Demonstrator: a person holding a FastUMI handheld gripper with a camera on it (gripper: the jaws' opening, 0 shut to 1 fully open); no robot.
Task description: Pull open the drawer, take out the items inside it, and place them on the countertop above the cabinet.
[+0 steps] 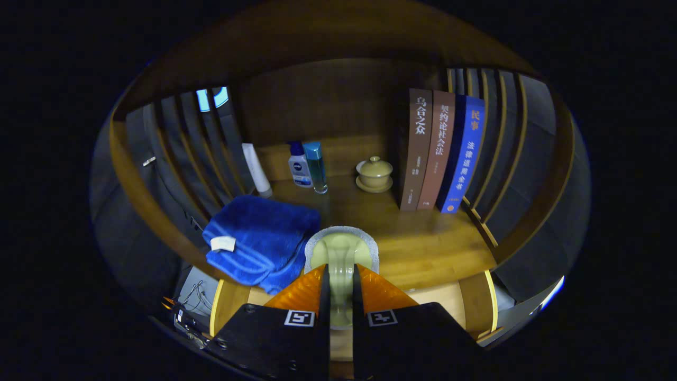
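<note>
One item, a pale green pouch (341, 254), clamped in gripper (341, 296) over countertop's (423, 248) front edge; next: release beside blue towel (259, 238).

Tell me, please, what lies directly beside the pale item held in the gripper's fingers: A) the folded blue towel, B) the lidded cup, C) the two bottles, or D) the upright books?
A: the folded blue towel lies right against the pale item that the gripper is shut on.

Three upright books (441, 151) stand beside a lidded teacup (374, 173).
</note>
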